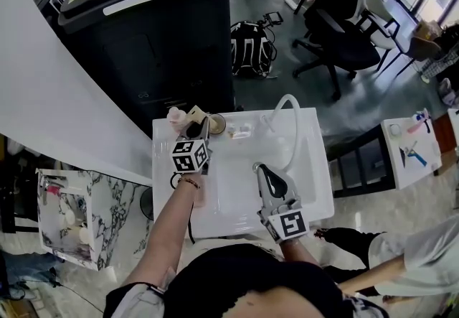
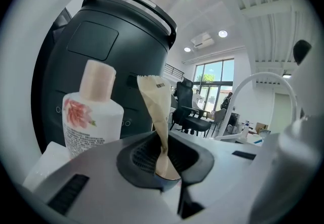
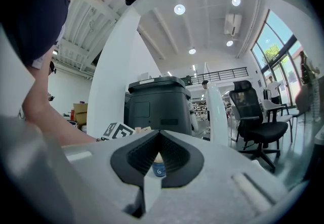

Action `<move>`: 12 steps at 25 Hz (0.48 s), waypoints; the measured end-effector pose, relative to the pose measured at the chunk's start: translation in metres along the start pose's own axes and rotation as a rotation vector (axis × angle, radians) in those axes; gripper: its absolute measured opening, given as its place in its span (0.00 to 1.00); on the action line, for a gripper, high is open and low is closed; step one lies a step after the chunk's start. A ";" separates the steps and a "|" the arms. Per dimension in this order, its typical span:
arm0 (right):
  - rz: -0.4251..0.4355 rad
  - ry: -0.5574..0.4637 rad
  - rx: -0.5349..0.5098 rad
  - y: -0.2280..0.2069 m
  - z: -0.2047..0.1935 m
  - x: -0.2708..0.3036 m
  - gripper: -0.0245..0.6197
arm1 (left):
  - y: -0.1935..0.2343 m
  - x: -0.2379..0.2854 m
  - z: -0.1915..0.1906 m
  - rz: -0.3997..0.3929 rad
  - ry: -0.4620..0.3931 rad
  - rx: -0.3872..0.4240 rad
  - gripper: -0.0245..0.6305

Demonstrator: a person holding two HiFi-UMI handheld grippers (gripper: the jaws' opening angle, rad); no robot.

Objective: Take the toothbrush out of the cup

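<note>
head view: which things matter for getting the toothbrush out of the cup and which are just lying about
For the job:
toothbrush
cup
left gripper, clamped on the toothbrush

Lying about:
lotion bottle
faucet
backpack
office chair
right gripper, shut and empty

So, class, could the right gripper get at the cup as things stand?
Probably yes: only bare basin lies between the right gripper and the cup, though the left gripper, shut on the toothbrush, sits close by it.
</note>
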State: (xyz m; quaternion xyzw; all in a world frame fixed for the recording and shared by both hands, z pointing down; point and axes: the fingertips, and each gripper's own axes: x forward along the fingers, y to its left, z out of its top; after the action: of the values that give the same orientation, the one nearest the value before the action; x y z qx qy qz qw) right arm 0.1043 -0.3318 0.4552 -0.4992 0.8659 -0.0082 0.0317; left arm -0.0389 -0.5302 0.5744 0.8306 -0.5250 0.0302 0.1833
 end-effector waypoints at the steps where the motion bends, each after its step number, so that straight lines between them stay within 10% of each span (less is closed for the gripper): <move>1: 0.003 -0.018 0.006 0.001 0.003 0.001 0.05 | -0.002 -0.002 0.004 -0.006 -0.008 0.004 0.08; 12: -0.013 0.023 -0.001 0.002 -0.006 -0.004 0.05 | -0.032 -0.035 0.045 -0.083 -0.101 0.098 0.08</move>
State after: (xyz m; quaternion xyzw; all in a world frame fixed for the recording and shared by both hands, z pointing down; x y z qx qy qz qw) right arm 0.1043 -0.3272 0.4616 -0.5049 0.8628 -0.0139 0.0217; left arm -0.0332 -0.5029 0.5154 0.8600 -0.4968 0.0063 0.1166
